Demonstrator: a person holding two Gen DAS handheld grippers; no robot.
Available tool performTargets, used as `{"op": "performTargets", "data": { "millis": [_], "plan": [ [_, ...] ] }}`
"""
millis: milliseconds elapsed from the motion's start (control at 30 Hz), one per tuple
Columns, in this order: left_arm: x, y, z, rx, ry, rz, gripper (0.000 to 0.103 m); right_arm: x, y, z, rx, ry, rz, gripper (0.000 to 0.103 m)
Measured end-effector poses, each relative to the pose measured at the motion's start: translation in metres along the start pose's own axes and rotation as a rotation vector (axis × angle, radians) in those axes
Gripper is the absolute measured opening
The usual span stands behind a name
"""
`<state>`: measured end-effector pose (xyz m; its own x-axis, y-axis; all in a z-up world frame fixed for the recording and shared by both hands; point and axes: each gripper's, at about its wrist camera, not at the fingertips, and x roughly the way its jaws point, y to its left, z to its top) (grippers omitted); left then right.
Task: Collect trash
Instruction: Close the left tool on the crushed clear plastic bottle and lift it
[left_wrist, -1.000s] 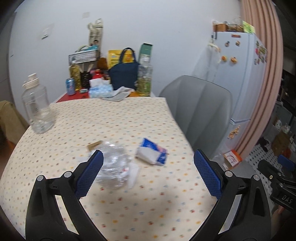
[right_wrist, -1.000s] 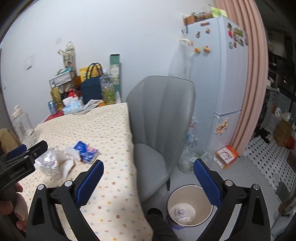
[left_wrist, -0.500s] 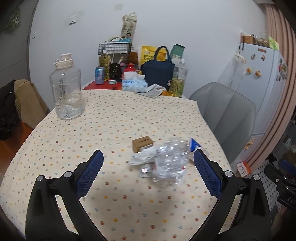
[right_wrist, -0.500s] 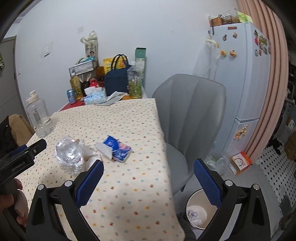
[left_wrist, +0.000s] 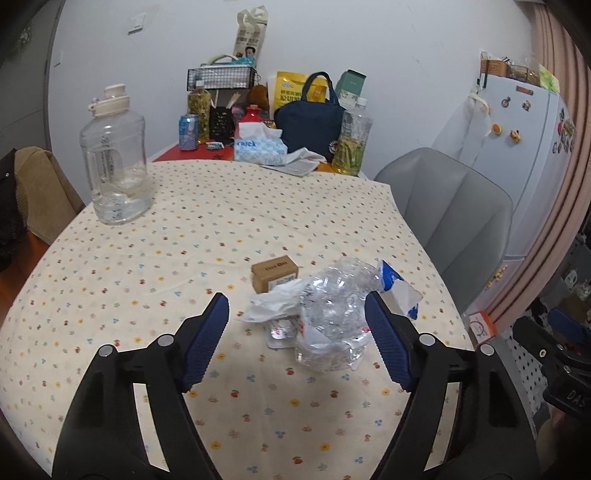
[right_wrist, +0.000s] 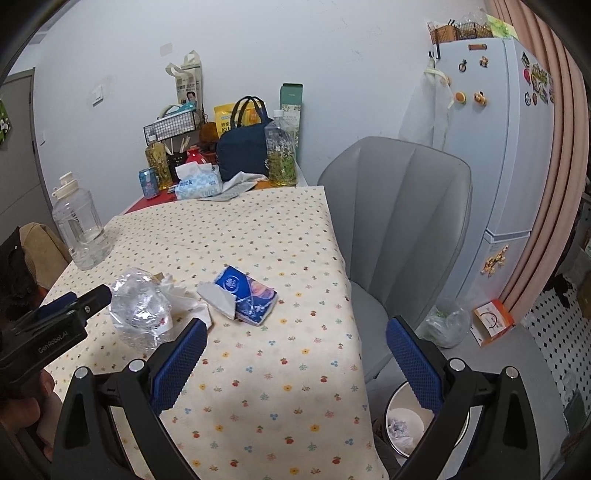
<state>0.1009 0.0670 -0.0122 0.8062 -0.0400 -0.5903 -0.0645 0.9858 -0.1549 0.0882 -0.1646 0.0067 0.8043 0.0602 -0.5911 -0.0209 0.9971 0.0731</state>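
Observation:
A crushed clear plastic bottle (left_wrist: 332, 317) lies on the dotted tablecloth with crumpled white paper (left_wrist: 273, 304), a small brown box (left_wrist: 275, 275) and a blue tissue pack (left_wrist: 397, 288) around it. My left gripper (left_wrist: 295, 332) is open, low over the table, its right finger beside the bottle. In the right wrist view the bottle (right_wrist: 142, 308) lies left of the tissue pack (right_wrist: 245, 297). My right gripper (right_wrist: 295, 362) is open and empty over the table's right edge. A bin (right_wrist: 410, 424) with crumpled paper stands on the floor below.
A large clear water jug (left_wrist: 114, 162) stands at the table's left. Bottles, a tissue box (left_wrist: 260, 147), a navy bag (left_wrist: 310, 123) and a can crowd the far end. A grey chair (right_wrist: 399, 229) stands right of the table, a fridge (right_wrist: 506, 166) behind it.
My left gripper swung left and moved in to the trash pile, so the bottle now lies by its right finger. My right gripper swung left from the chair and bin toward the table.

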Motion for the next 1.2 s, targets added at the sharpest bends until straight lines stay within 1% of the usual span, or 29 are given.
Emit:
{"op": "performTargets", "data": {
  "millis": [100, 133, 167, 233, 333, 400, 633, 800, 867, 900, 933, 967, 1000, 1033, 1067, 1100, 1133, 1200],
  "plan": [
    [0.011, -0.006, -0.003, 0.0, 0.025, -0.001, 0.073, 0.005, -0.009, -0.002, 0.014, 0.013, -0.009, 0.095],
    [0.014, -0.009, -0.004, 0.0, 0.031, 0.007, 0.074, 0.007, -0.011, -0.002, 0.018, 0.015, -0.01, 0.095],
    [0.018, -0.012, -0.005, 0.002, 0.04, 0.018, 0.083, 0.008, -0.013, -0.003, 0.023, 0.018, -0.011, 0.095],
    [0.025, -0.021, -0.007, 0.014, 0.049, 0.022, 0.096, 0.01, -0.018, -0.004, 0.034, 0.022, -0.011, 0.095],
    [0.034, -0.034, -0.01, 0.051, 0.068, 0.046, 0.096, 0.011, -0.025, -0.006, 0.047, 0.024, -0.011, 0.095],
    [0.039, -0.041, -0.012, 0.064, 0.071, 0.085, 0.096, 0.014, -0.03, -0.008, 0.055, 0.029, -0.012, 0.095],
    [0.052, -0.049, -0.013, 0.064, 0.072, 0.214, 0.096, 0.021, -0.036, -0.01, 0.065, 0.041, -0.007, 0.095],
    [0.055, -0.053, -0.013, 0.079, 0.062, 0.251, 0.096, 0.025, -0.034, -0.01, 0.062, 0.046, -0.002, 0.095],
    [0.055, -0.053, -0.013, 0.082, 0.058, 0.255, 0.095, 0.026, -0.033, -0.01, 0.06, 0.048, 0.0, 0.095],
    [0.054, -0.052, -0.013, 0.081, 0.056, 0.25, 0.093, 0.027, -0.032, -0.01, 0.058, 0.049, 0.0, 0.095],
    [0.054, -0.052, -0.013, 0.081, 0.057, 0.245, 0.087, 0.028, -0.031, -0.01, 0.056, 0.051, 0.0, 0.095],
    [0.055, -0.052, -0.013, 0.082, 0.063, 0.243, 0.076, 0.028, -0.03, -0.011, 0.055, 0.053, 0.0, 0.095],
    [0.055, -0.05, -0.014, 0.081, 0.071, 0.237, 0.071, 0.029, -0.03, -0.011, 0.053, 0.055, 0.001, 0.095],
    [0.055, -0.049, -0.014, 0.075, 0.074, 0.23, 0.058, 0.029, -0.028, -0.011, 0.05, 0.057, 0.002, 0.095],
    [0.053, -0.046, -0.014, 0.067, 0.076, 0.22, 0.049, 0.03, -0.027, -0.011, 0.047, 0.057, 0.002, 0.095],
    [0.051, -0.043, -0.014, 0.055, 0.076, 0.207, 0.047, 0.03, -0.024, -0.011, 0.04, 0.057, 0.003, 0.095],
    [0.048, -0.039, -0.014, 0.039, 0.072, 0.192, 0.039, 0.03, -0.022, -0.011, 0.036, 0.057, 0.004, 0.095],
    [0.042, -0.033, -0.013, 0.022, 0.065, 0.179, 0.039, 0.031, -0.016, -0.011, 0.024, 0.057, 0.008, 0.095]
  ]
}}
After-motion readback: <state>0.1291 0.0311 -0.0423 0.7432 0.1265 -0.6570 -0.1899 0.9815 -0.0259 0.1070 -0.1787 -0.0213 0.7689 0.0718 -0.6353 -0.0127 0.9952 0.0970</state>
